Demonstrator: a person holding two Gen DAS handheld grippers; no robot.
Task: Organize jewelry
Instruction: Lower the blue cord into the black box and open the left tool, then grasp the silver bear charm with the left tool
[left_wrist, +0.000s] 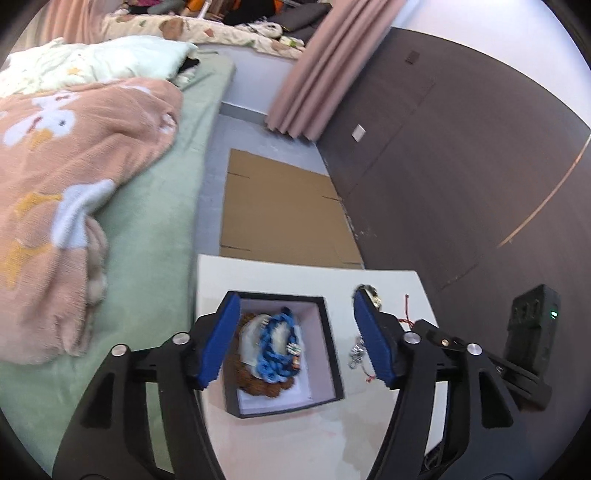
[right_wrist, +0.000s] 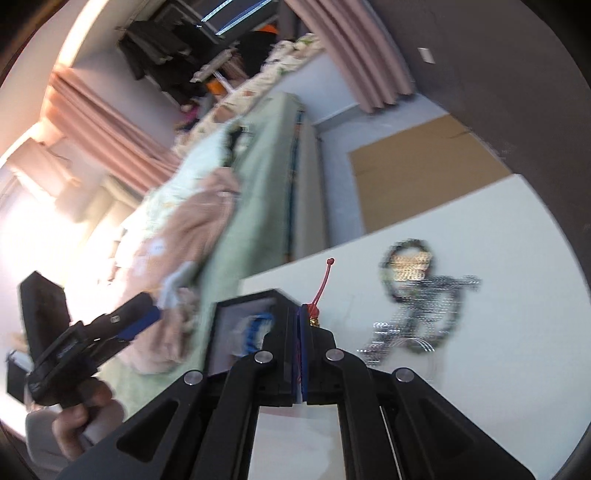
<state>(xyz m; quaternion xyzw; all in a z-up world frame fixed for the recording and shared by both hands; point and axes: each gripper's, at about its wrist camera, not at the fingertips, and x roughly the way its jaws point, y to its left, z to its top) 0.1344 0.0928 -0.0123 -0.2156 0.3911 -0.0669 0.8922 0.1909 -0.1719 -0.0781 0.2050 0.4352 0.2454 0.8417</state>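
A black jewelry box (left_wrist: 328, 347) with a white lining stands on the white table (left_wrist: 295, 435). It holds a blue bracelet (left_wrist: 275, 350), a pale piece and a brown bead string (left_wrist: 266, 387). My left gripper (left_wrist: 295, 339) is open and empty above the box. A silver chain (left_wrist: 356, 350) and a red cord (left_wrist: 406, 306) lie to the right of the box. My right gripper (right_wrist: 302, 321) is shut on a red cord bracelet (right_wrist: 322, 282) beside the box (right_wrist: 251, 332). Blurred silver, gold and dark jewelry (right_wrist: 417, 295) lies on the table to its right.
A bed with a green sheet (left_wrist: 155, 221) and a pink blanket (left_wrist: 66, 177) borders the table's left side. Flat cardboard (left_wrist: 280, 210) lies on the floor beyond. A dark wall panel (left_wrist: 461, 166) is at right. The left gripper and the hand holding it show in the right wrist view (right_wrist: 92, 339).
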